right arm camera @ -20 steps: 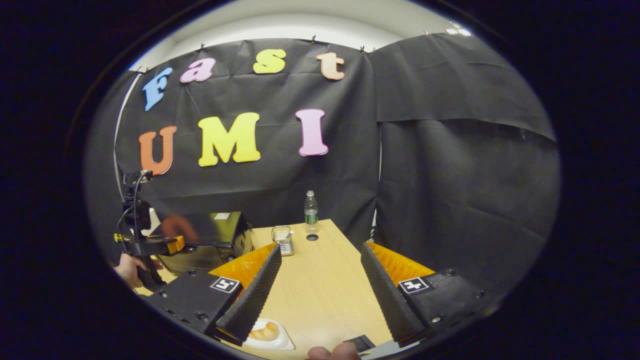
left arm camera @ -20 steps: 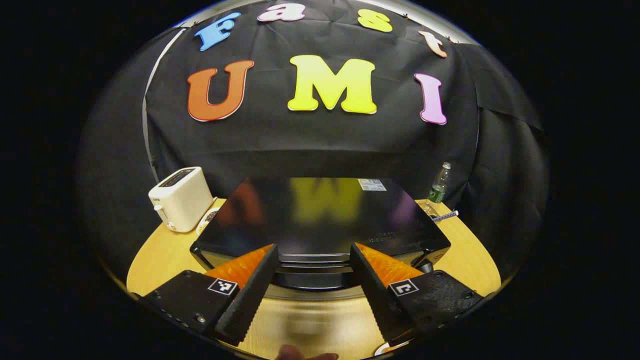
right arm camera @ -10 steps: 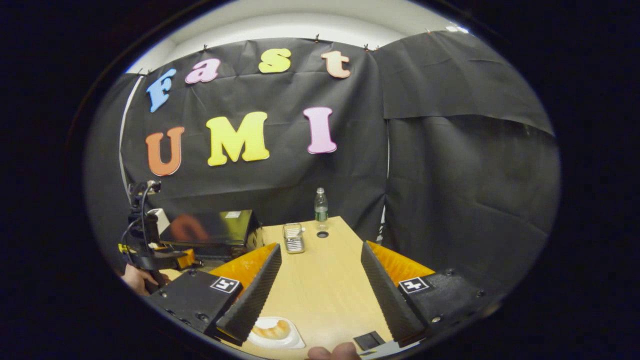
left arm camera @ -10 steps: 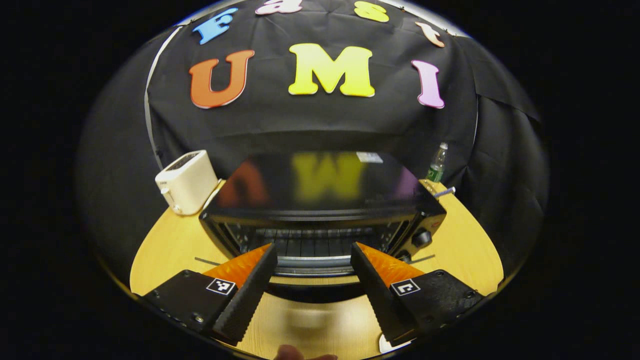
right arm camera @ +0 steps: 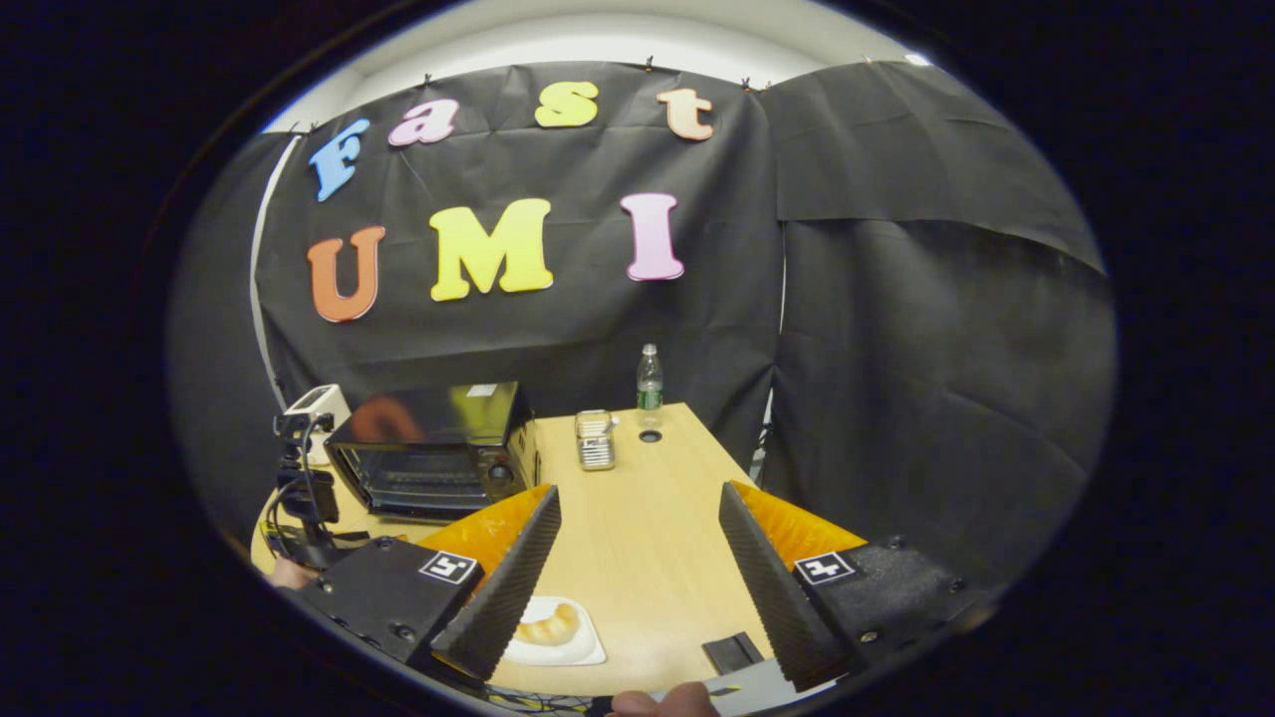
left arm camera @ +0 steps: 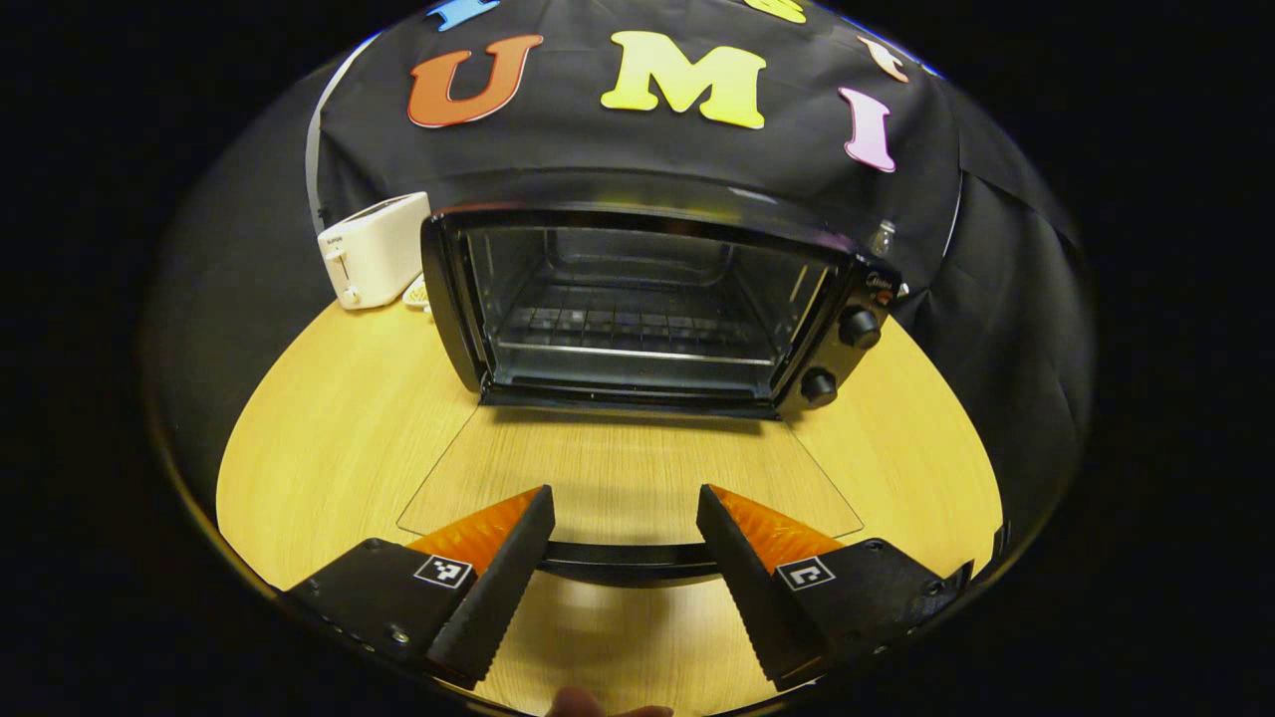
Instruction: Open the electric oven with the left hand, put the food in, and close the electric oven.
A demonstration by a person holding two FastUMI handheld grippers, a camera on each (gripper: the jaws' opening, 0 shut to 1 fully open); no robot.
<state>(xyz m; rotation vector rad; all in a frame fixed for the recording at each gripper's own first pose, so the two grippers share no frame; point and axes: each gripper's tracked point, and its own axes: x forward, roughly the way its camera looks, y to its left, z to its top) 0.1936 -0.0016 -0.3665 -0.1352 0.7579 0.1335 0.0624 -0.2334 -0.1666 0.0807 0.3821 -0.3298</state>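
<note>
In the left gripper view the black electric oven (left arm camera: 647, 299) stands wide open, showing its wire rack (left arm camera: 628, 334). Its glass door (left arm camera: 628, 468) lies flat, low over the table. The door's black handle (left arm camera: 628, 563) runs across between the fingers of my open left gripper (left arm camera: 623, 498), which do not press on it. In the right gripper view the oven (right arm camera: 428, 448) sits at the left with the left gripper (right arm camera: 304, 488) in front of it. My right gripper (right arm camera: 638, 493) hangs open over the table. A pastry (right arm camera: 546, 628) lies on a white plate (right arm camera: 578, 652) by its left finger.
A white toaster (left arm camera: 374, 249) stands left of the oven. Two knobs (left arm camera: 859, 327) sit on the oven's right panel. In the right gripper view a water bottle (right arm camera: 649, 378) and a metal container (right arm camera: 596, 439) stand at the table's far end. A small black object (right arm camera: 732, 652) lies near the front edge.
The oven door has swung from nearly shut down to flat open, my left gripper going down and back with the handle. The right gripper has shifted slightly, and its view has tilted down.
</note>
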